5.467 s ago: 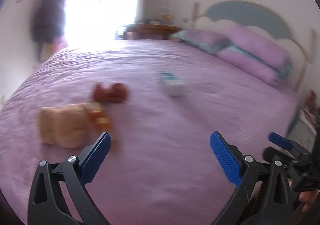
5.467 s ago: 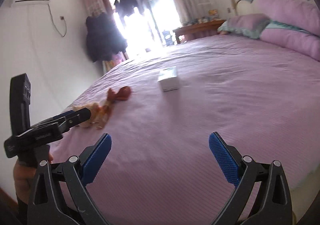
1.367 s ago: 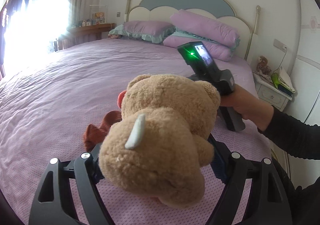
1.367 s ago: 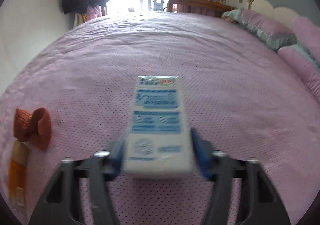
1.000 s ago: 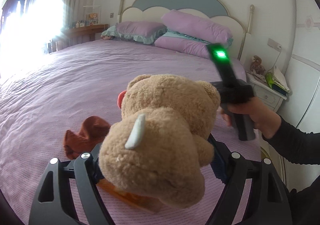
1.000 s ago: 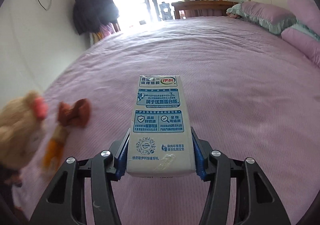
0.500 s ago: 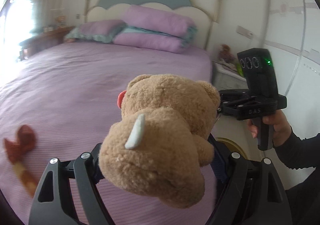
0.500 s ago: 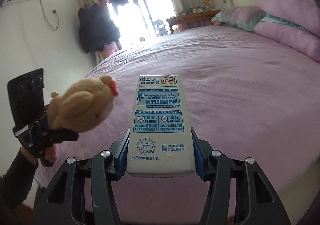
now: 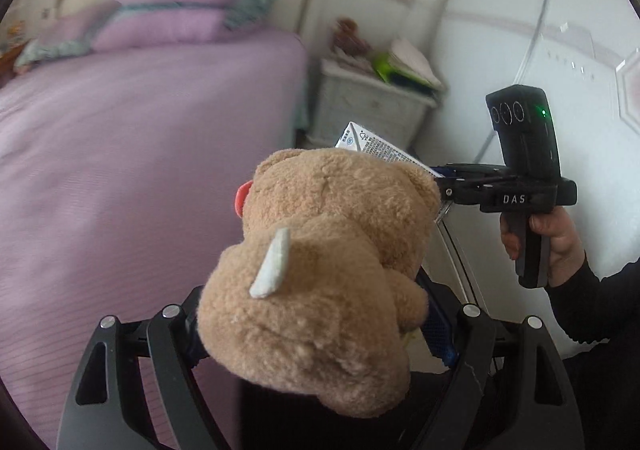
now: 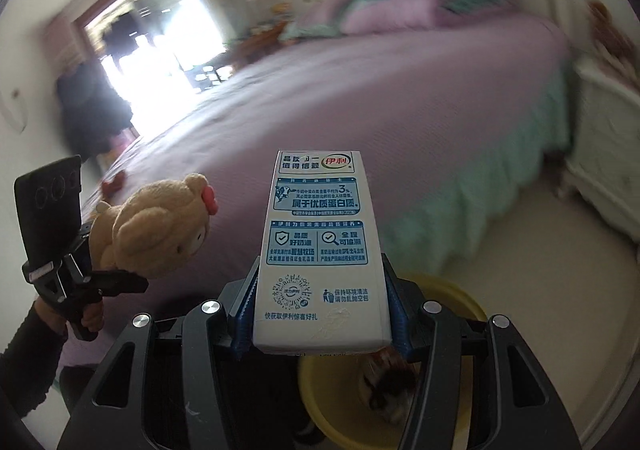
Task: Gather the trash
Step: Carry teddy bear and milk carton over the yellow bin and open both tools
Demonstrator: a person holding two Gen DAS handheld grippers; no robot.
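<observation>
L gripper clamps a tan plush bear, pads pressed into its sides; the bear's back fills most of the L wrist view, w/ a white sewn tag sticking up and a pink bit at its head. From the R wrist view the same bear shows w/ a pink bow near its ear, held up off the bed in the L gripper, a hand in a dark sleeve on the handle.

R gripper grips a white-and-blue milk carton, blue pads tight on both long sides, carton pointing fwd along the fingers, printed face up. In the L wrist view the carton's far end pokes out behind the bear, w/ the R gripper and the hand on its handle at right.

Below the carton, a yellow bin sits on the pale floor; dark blurred contents inside, can't tell what. Carton hangs above the bin's rim area, not touching.

Bed w/ purple cover is beside/behind, pillows stacked at the headboard. A small brown item lies on the cover far left. White nightstand next to the bed carries books and a small toy; bkgd heavily blurred.
</observation>
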